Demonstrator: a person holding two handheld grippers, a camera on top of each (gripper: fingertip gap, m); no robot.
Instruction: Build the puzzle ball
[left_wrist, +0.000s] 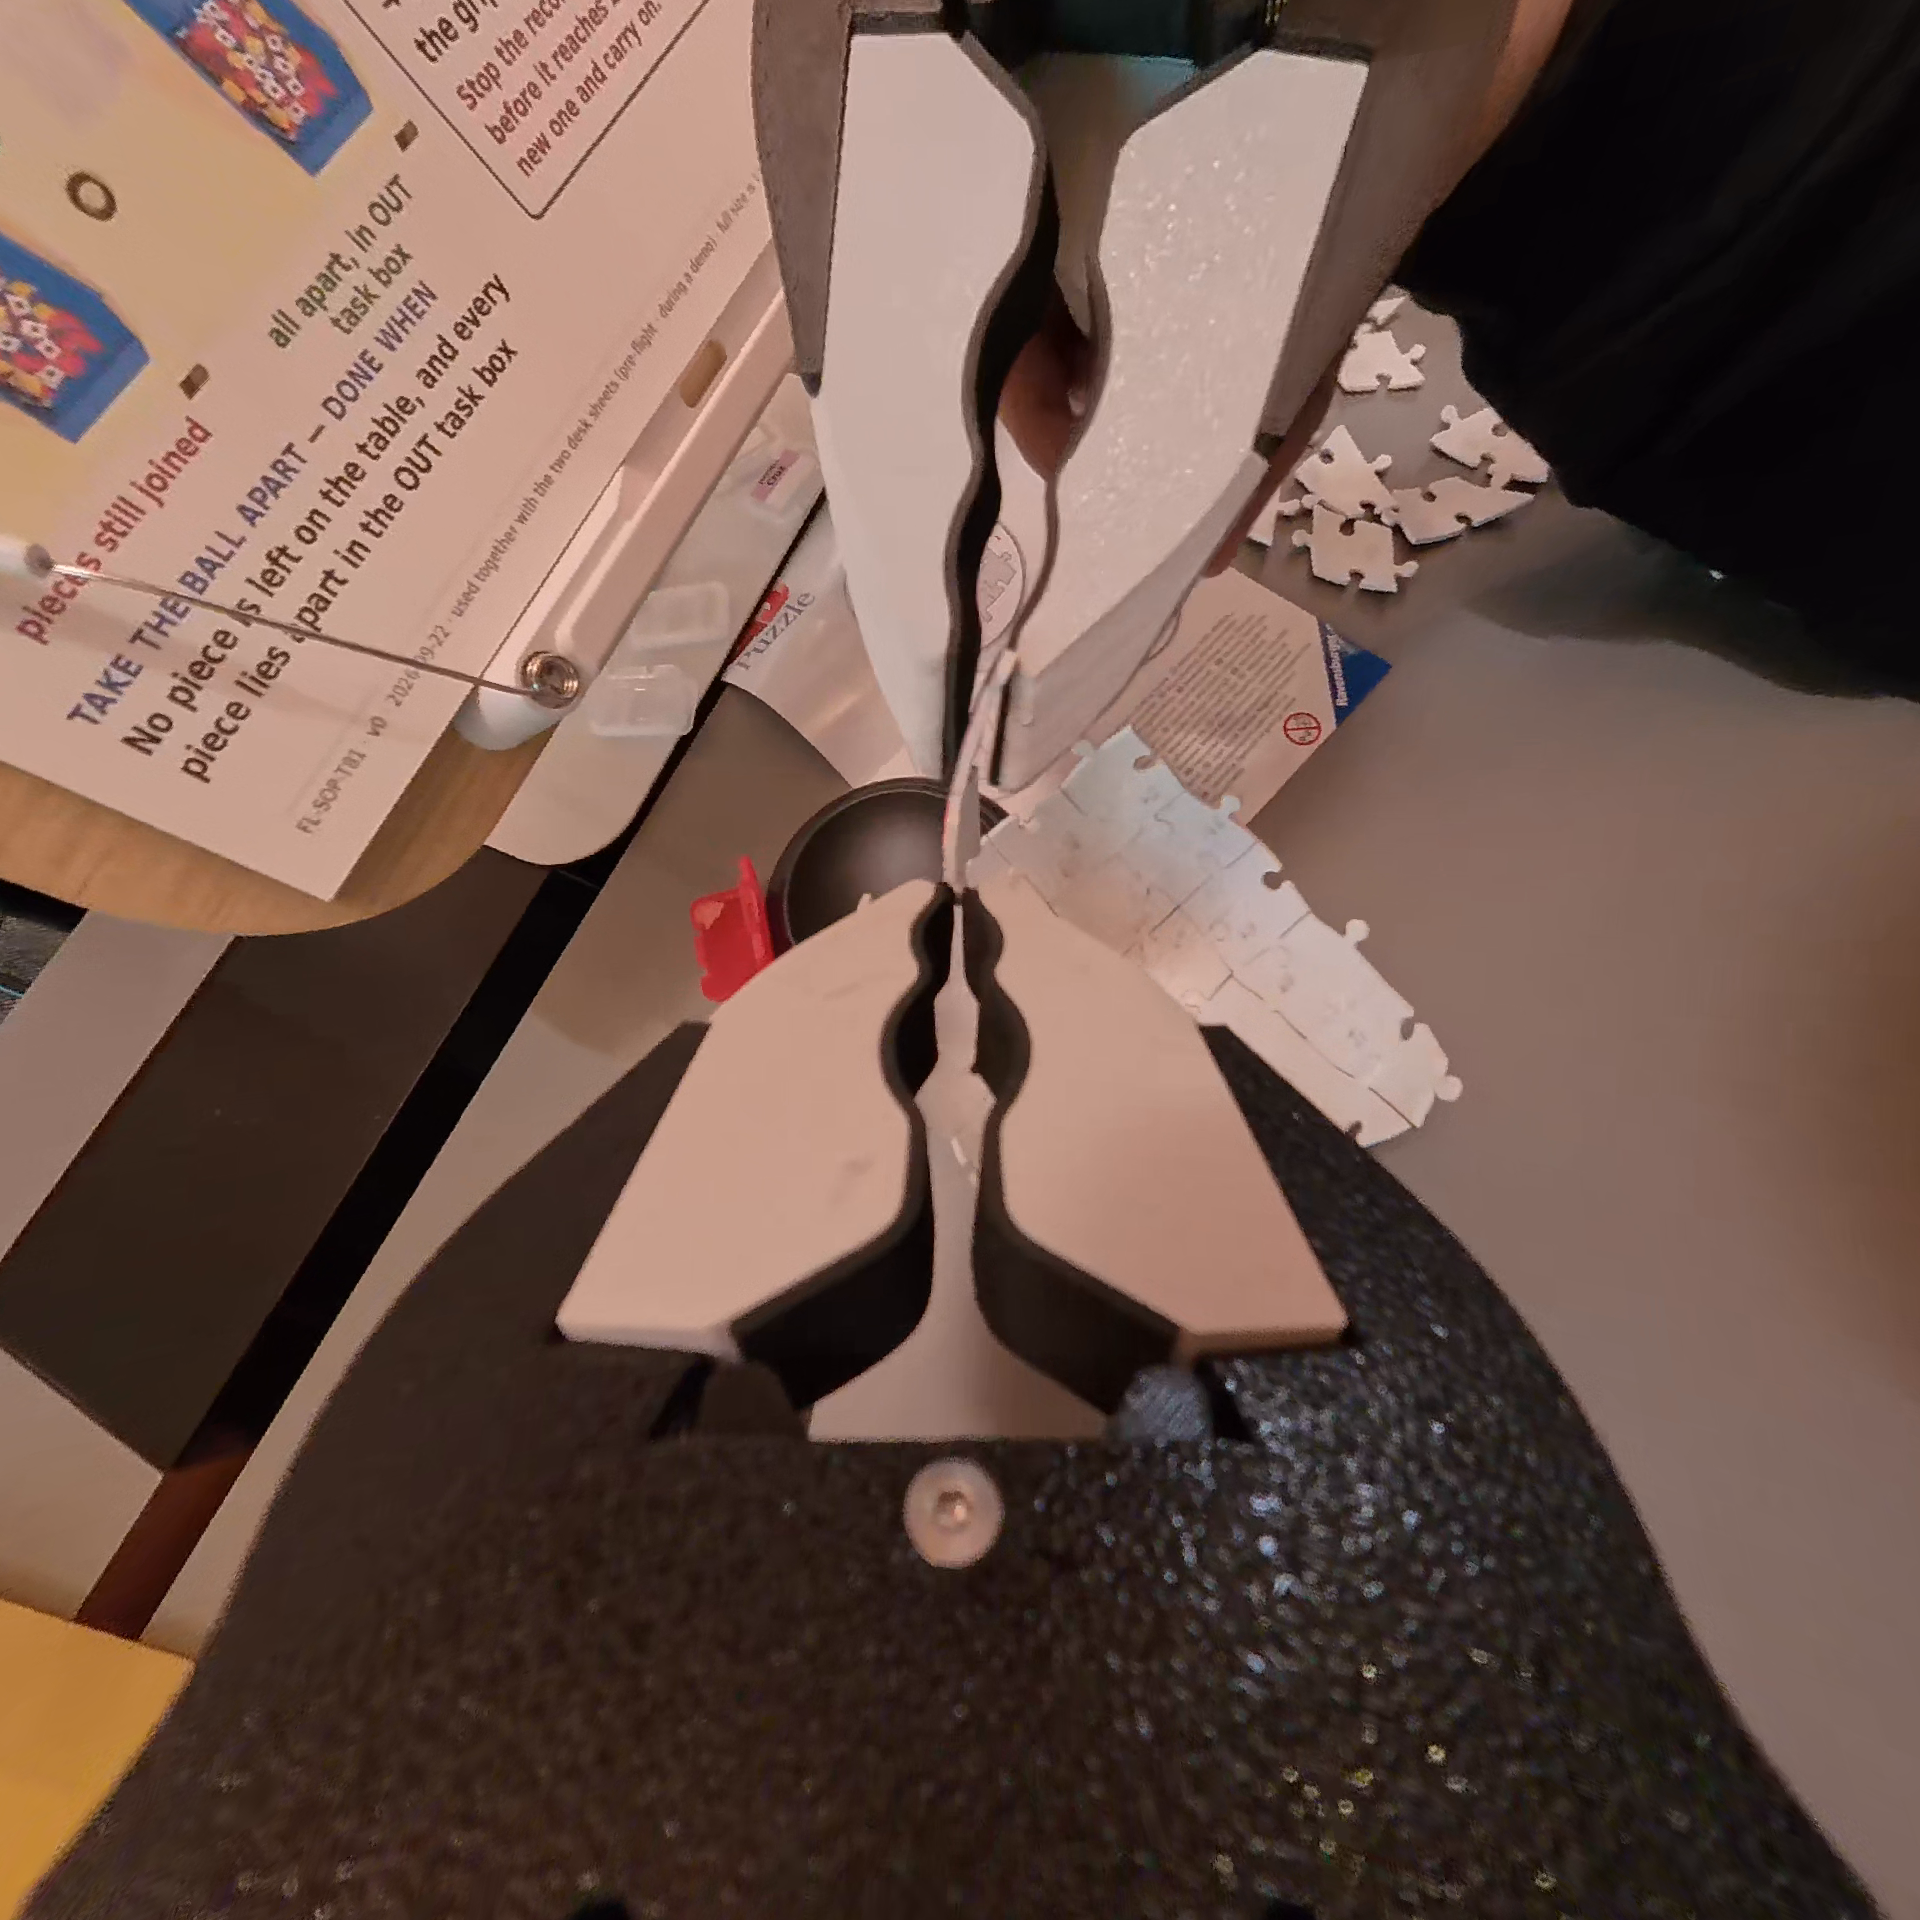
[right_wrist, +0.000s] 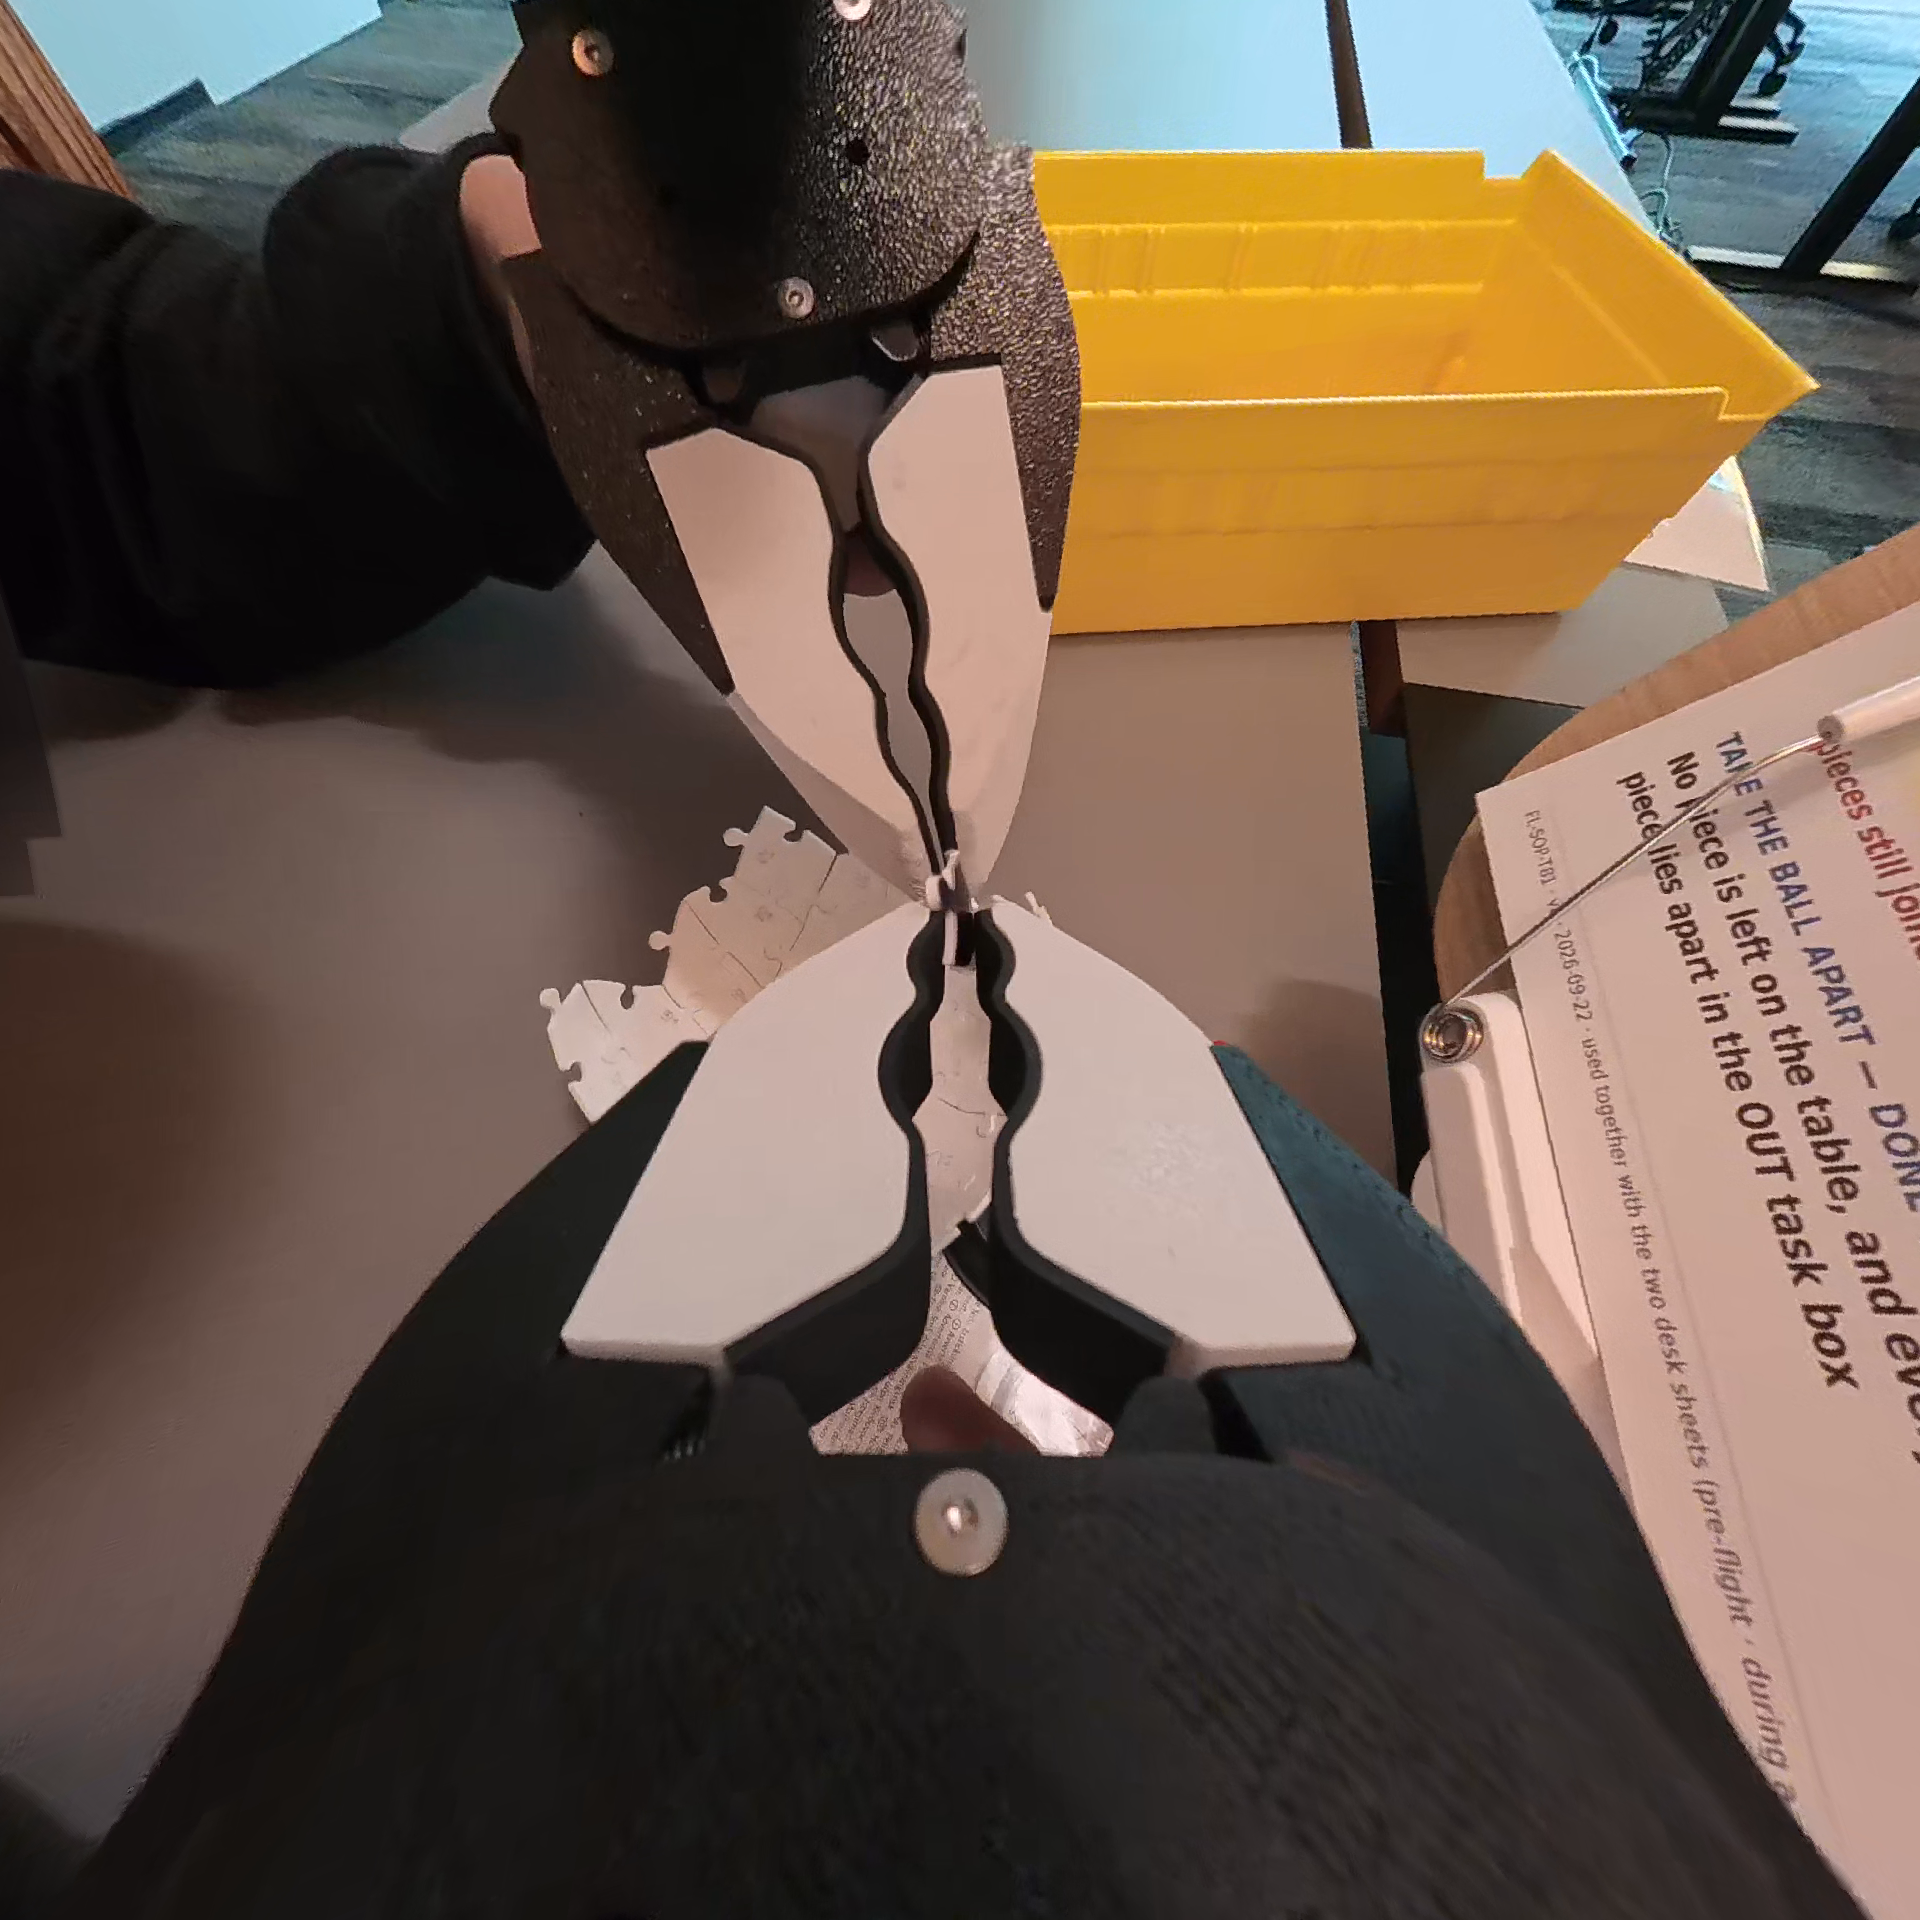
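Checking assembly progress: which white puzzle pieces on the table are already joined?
The curved strip of joined pieces just beyond the claws; the loose pieces farther back lie scattered singly.

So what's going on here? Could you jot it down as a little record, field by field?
left gripper: shut on a white puzzle piece
right gripper: shut on a white puzzle piece
meeting point: both tips touch above the table, pressing pieces together
joined strip: flat on the table, blank side up
loose pieces: scattered farther back
yellow bin: behind the grippers
black dome stand: under the tips
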